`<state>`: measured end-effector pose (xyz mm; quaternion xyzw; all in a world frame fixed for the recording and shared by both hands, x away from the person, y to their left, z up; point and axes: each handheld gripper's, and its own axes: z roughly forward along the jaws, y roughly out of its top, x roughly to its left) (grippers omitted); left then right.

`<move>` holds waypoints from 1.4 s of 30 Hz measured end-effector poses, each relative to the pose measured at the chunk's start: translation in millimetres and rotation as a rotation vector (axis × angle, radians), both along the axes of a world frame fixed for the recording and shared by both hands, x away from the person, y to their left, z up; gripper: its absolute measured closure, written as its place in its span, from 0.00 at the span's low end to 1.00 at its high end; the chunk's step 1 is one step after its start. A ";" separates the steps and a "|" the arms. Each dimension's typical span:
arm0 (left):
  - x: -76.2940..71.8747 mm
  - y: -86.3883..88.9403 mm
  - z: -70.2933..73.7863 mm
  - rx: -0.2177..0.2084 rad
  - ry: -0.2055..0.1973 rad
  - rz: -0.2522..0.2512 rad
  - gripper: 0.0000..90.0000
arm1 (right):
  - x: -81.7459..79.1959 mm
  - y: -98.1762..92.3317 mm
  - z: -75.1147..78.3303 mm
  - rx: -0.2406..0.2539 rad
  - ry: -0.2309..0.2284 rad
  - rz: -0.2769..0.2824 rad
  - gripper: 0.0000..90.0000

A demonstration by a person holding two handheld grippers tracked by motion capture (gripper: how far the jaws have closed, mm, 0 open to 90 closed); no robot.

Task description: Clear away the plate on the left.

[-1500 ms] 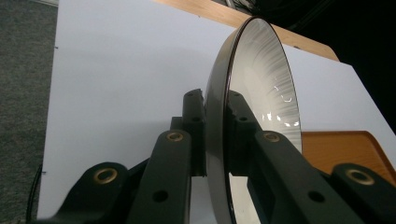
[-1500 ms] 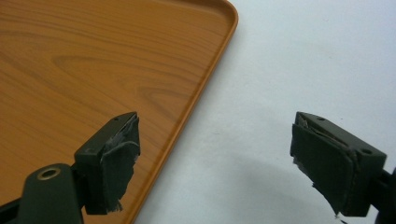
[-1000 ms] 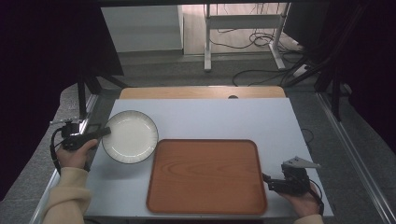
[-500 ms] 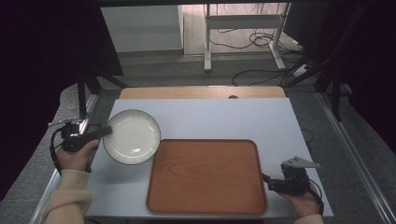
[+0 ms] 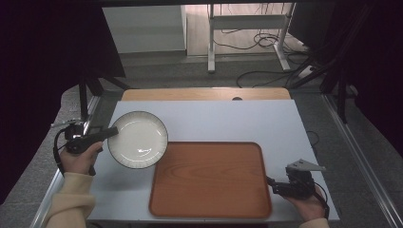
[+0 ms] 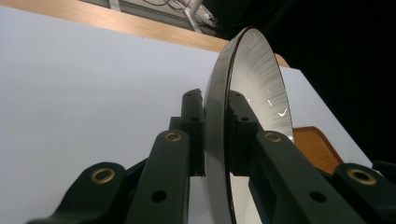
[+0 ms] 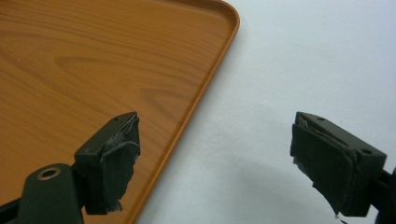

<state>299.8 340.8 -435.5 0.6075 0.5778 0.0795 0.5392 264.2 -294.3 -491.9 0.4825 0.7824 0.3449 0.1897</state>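
High view: your left gripper [image 5: 113, 131] has its fingers clamped on the plate [image 5: 138, 139] rim, plate overlapping the tray [image 5: 210, 178] corner. Thin edge grip, so a tilt could slip it. Right gripper [image 7: 215, 163] fingers spread, holding nothing.

The left gripper [image 5: 112, 132], clamped on the plate's [image 5: 138, 139] rim, carries it right toward the tray [image 5: 209, 178]; the plate's right edge now overlaps the tray's near-left corner.
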 end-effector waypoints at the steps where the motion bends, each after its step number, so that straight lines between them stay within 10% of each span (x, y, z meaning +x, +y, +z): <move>1: -0.3 -0.6 0.9 -0.003 -0.003 -0.001 0.89 | 0.0 0.1 0.0 0.000 0.000 0.000 0.18; 42: -3.7 -23.8 17.3 0.000 -0.055 -0.071 0.88 | 0.3 -0.6 -0.6 -0.011 0.004 -0.004 0.19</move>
